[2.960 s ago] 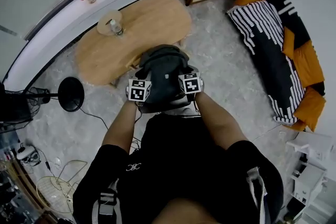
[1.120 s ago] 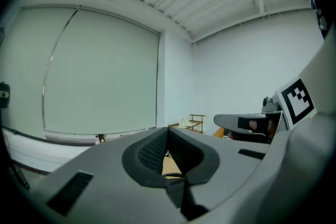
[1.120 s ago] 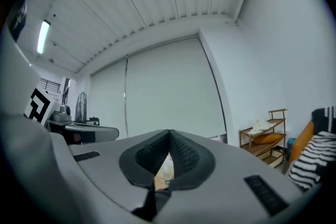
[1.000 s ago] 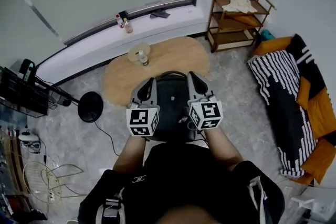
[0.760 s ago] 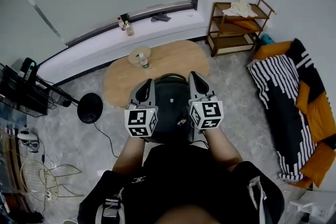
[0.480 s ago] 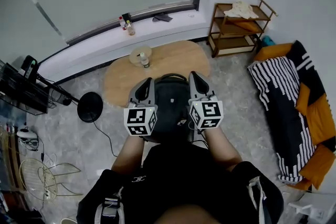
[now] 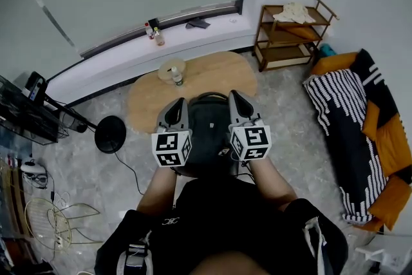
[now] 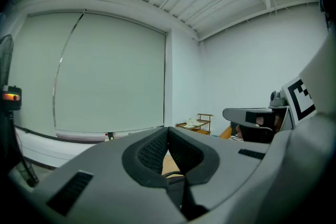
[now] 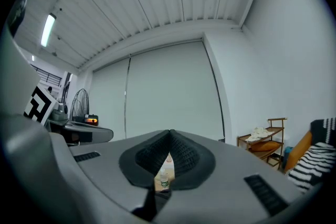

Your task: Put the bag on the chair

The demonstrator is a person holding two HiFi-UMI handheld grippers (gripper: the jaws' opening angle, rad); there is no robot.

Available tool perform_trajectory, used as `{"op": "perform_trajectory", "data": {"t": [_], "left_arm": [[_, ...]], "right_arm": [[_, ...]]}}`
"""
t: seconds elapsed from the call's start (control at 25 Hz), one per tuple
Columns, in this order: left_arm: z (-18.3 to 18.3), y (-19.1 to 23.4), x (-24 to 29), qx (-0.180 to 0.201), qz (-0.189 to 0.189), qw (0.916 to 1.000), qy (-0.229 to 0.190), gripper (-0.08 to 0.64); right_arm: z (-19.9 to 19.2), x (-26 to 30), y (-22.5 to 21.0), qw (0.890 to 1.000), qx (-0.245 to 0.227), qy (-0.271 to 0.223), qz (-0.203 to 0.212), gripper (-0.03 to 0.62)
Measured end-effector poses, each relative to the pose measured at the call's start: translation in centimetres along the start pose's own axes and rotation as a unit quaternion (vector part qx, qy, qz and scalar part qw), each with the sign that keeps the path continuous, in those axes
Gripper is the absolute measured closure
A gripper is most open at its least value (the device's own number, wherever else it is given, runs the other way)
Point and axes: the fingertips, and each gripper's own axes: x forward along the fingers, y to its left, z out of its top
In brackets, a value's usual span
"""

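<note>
Black and soft, the backpack [image 7: 206, 129] sits right in front of you, between your two grippers. You cannot see what it rests on, because the bag covers it. Your left gripper [image 7: 176, 106] is just beside the bag's left side. Your right gripper [image 7: 235, 100] is just beside its right side. Both point away from you, toward the table. Both have their jaws pressed together, with nothing between the pads. Neither one grips the bag.

Just past the bag stands an oval wooden table [image 7: 215, 74], and the bag's far edge covers a bit of it. On the table is a small bottle [image 7: 176, 76], next to a round pale disc [image 7: 168, 66]. In the right gripper view you can also see that bottle through the little gap under the pads.

Behind the table runs a long white ledge [image 7: 129, 51]. Two small bottles [image 7: 154, 31] and a dark thing [image 7: 197, 24] lie on it. To the right is a wooden shelf [image 7: 286, 42] with a pale cloth [image 7: 294, 10] on top. Further right is an orange sofa [image 7: 386, 138] with a black and white striped blanket [image 7: 341, 106] over it.

On the left, a round black base [image 7: 110, 132] stands on the grey floor [image 7: 290, 138]. A thin cable [image 7: 132, 167] runs from it toward you.
</note>
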Motion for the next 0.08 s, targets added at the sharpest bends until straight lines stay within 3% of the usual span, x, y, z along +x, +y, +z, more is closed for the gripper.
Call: {"op": "perform_trajectory", "data": {"t": [0.08], "left_arm": [[-0.23, 0.2, 0.08, -0.003, 0.001, 1.0, 0.004, 0.54]], "right_arm": [[-0.13, 0.04, 0.16, 1.0, -0.001, 0.001, 0.0, 0.58]]}}
